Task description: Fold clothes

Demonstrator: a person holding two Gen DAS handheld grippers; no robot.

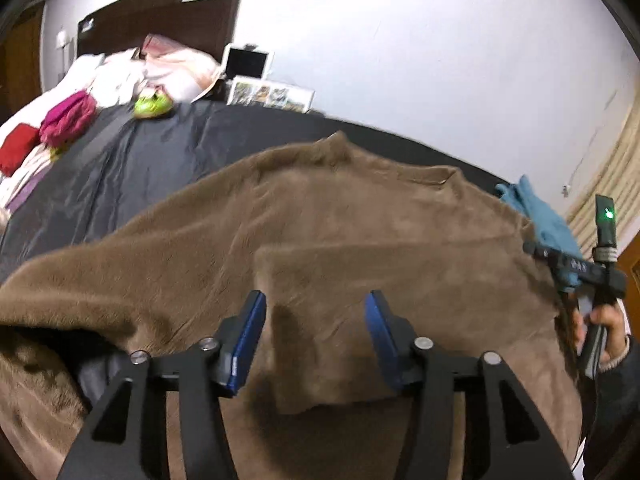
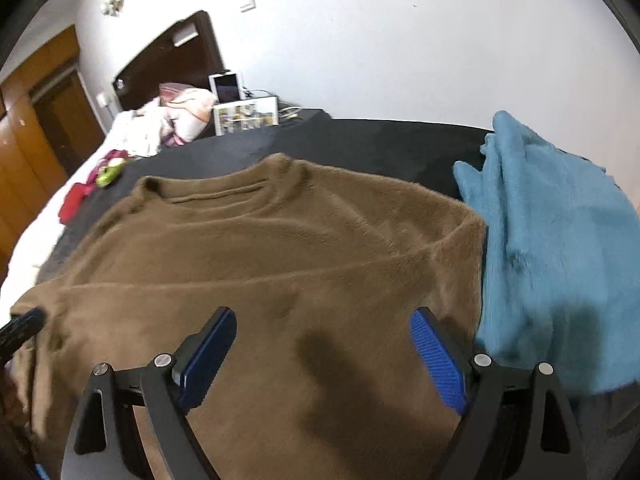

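Note:
A brown fleece sweater (image 1: 328,216) lies spread on a black sheet (image 1: 132,160) on the bed, collar away from me. One sleeve is folded across its body, its cuff end between my left fingers. The sweater also shows in the right wrist view (image 2: 280,248). My left gripper (image 1: 315,304) is open and empty just above the folded sleeve. My right gripper (image 2: 323,322) is open and empty above the sweater's lower right part. The right gripper also shows at the right edge of the left wrist view (image 1: 576,268).
A blue fleece garment (image 2: 552,240) lies to the right of the sweater, touching its edge. Pillows and bedding (image 1: 160,72), red and pink clothes (image 1: 68,120) and a green item (image 1: 152,106) lie at the far left. A picture frame (image 2: 246,116) leans on the wall.

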